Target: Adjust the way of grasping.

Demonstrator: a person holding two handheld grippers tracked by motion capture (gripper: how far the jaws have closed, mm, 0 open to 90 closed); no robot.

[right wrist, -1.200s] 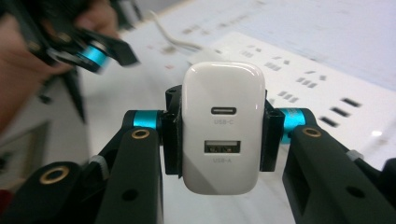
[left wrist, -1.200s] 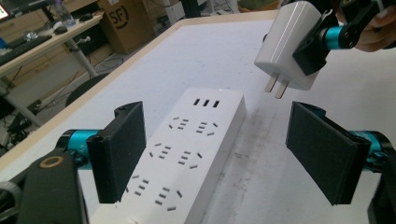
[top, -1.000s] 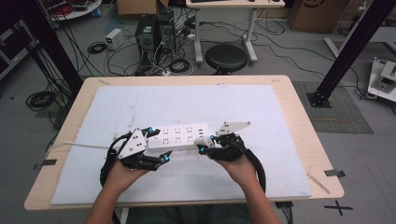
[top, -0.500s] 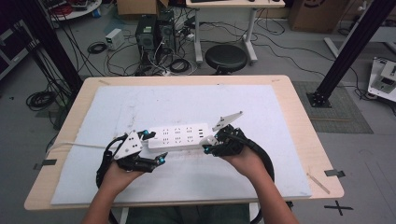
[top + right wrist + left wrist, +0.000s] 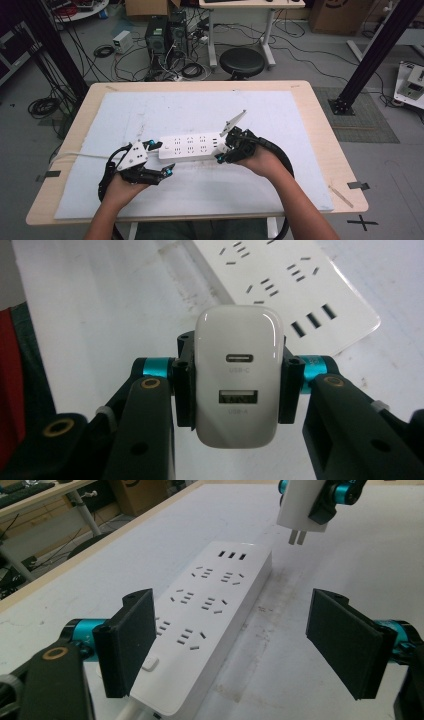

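The right gripper (image 5: 235, 385) is clamped on a white charger (image 5: 239, 375), its pads pressing both flanks; the plug side faces away from that gripper's camera, so there I see just the USB-C and USB-A ports, while the left gripper view catches two prongs pointing down, clear of the white power strip (image 5: 210, 615) near its USB end. The left gripper (image 5: 240, 645) stands with jaws apart, straddling the switch end of the strip without pressing it; the strip's near corner and cord are cut off at the frame's bottom. From above, the strip (image 5: 192, 146) lies flat with its long axis running left to right between the two hands, sockets up, on a scuffed pale mat (image 5: 200, 107) covering a wooden table (image 5: 320, 120). Beyond it, a black stool (image 5: 242, 61), computer towers (image 5: 162, 35) and tangled cables sit on a grey floor.
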